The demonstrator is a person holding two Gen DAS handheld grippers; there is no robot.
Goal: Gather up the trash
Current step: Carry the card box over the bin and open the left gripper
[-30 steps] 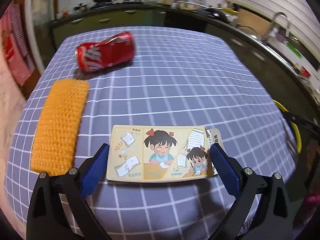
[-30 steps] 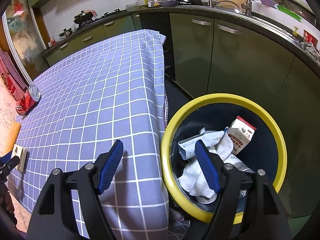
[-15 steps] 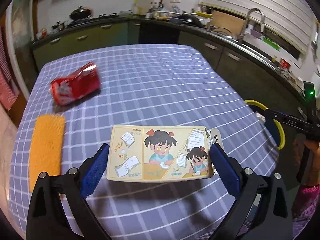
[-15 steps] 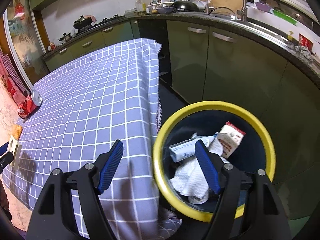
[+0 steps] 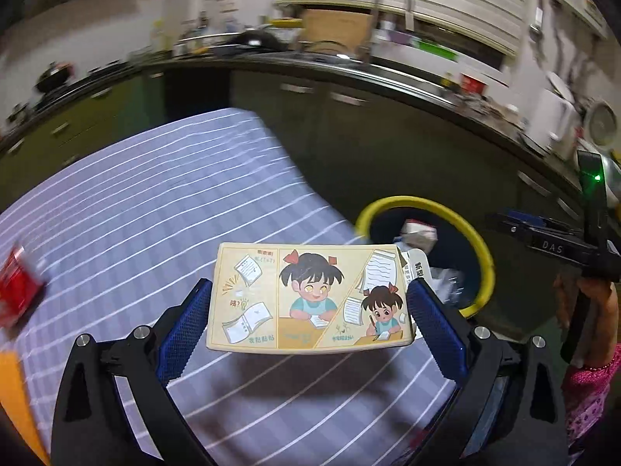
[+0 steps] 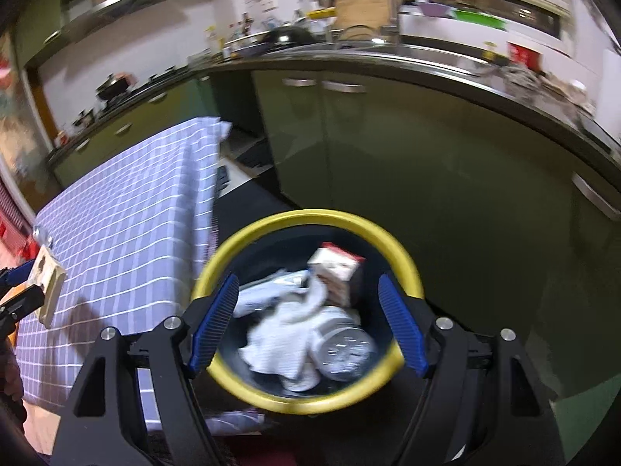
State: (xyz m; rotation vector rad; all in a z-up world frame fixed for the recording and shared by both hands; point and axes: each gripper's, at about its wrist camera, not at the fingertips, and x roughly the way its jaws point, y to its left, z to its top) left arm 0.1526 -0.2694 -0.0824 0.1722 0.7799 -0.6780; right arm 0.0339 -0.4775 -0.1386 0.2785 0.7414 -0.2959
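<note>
My left gripper (image 5: 308, 303) is shut on a flat beige cartoon-printed box (image 5: 306, 299) and holds it in the air above the checked tablecloth (image 5: 155, 213), near the table's right edge. The same box (image 6: 48, 291) shows at the far left of the right wrist view. A dark bin with a yellow rim (image 5: 483, 248) stands on the floor just right of the table. My right gripper (image 6: 308, 322) is open and empty, right above that yellow-rimmed bin (image 6: 271, 225), which holds a white cloth (image 6: 283, 341), a small carton (image 6: 335, 268) and other trash.
A red can (image 5: 15, 291) lies on the table at the far left, with an orange sponge (image 5: 15, 400) near it. Green kitchen cabinets (image 6: 427, 163) and a counter with a sink stand behind the bin. The right hand-held gripper (image 5: 559, 248) shows at the right edge.
My left gripper has carried the box up and to the right, so the bin is now in its view. My right gripper has moved over the bin's opening.
</note>
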